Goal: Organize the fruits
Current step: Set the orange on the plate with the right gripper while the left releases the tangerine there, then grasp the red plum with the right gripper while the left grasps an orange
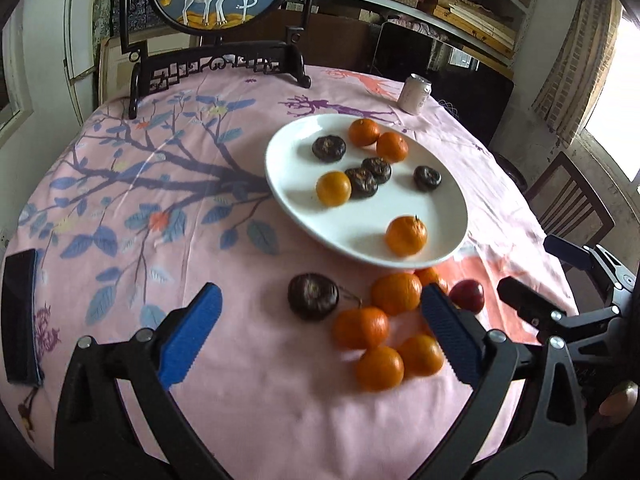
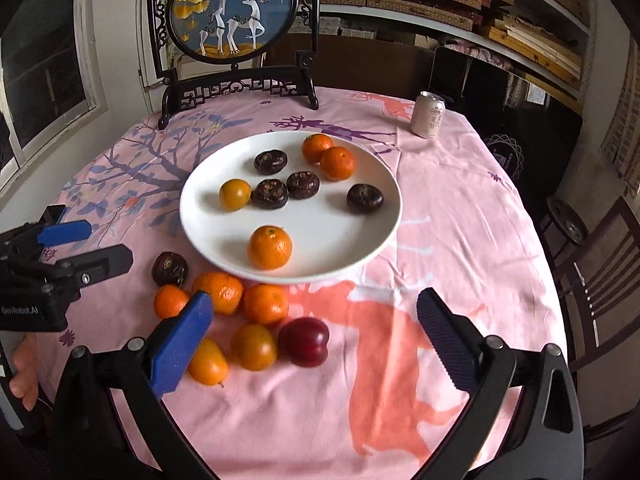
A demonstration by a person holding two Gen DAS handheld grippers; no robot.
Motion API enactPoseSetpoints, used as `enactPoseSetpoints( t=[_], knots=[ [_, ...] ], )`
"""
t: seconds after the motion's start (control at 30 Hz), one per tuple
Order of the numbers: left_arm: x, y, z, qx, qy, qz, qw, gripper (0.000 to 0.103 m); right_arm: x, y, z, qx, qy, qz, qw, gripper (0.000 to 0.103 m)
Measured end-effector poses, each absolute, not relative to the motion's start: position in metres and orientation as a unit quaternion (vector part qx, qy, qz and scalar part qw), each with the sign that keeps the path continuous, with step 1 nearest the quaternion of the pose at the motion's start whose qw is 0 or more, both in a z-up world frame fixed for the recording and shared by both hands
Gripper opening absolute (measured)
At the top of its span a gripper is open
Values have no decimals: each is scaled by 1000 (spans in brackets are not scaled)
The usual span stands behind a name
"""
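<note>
Left gripper [image 1: 320, 334] and right gripper [image 2: 314, 338] both angled downward, fingers spread wide.

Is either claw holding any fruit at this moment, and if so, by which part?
Nothing is held. The left claw and the right claw both stand wide open above the loose fruit on the tablecloth, their pads pressing on nothing.

Left gripper [image 1: 320, 334]: black angular linkage arms, silver round-headed screws at each pivot behind fingers. Fingers [image 1: 191, 336] faced with blue pads, ribbed texture, saw-toothed inner edge. Right gripper [image 2: 314, 336]: same build, black triangular cut-out frame behind fingers, blue textured pads [image 2: 182, 342], silver screws at pivots. White lettering on black housing behind left gripper's fingers, seen from right wrist camera.
</note>
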State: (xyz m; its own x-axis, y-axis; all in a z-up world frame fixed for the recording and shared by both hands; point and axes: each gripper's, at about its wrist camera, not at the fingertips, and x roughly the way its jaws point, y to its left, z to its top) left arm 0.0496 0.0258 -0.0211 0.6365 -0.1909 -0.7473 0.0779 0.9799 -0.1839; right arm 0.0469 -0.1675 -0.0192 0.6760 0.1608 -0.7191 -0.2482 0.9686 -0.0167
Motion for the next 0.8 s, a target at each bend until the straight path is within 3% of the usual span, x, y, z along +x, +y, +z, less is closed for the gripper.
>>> enactPoseSetpoints(
  t=[0.7, 0.8],
  knots=[
    [9, 17, -44, -34, 442, -64, 894, 101, 31, -189, -55, -25, 410, 93, 907, 101],
    [7, 14, -47, -33, 448, -68, 891, 101, 44, -194, -66, -15, 424, 101, 900, 72]
  ],
)
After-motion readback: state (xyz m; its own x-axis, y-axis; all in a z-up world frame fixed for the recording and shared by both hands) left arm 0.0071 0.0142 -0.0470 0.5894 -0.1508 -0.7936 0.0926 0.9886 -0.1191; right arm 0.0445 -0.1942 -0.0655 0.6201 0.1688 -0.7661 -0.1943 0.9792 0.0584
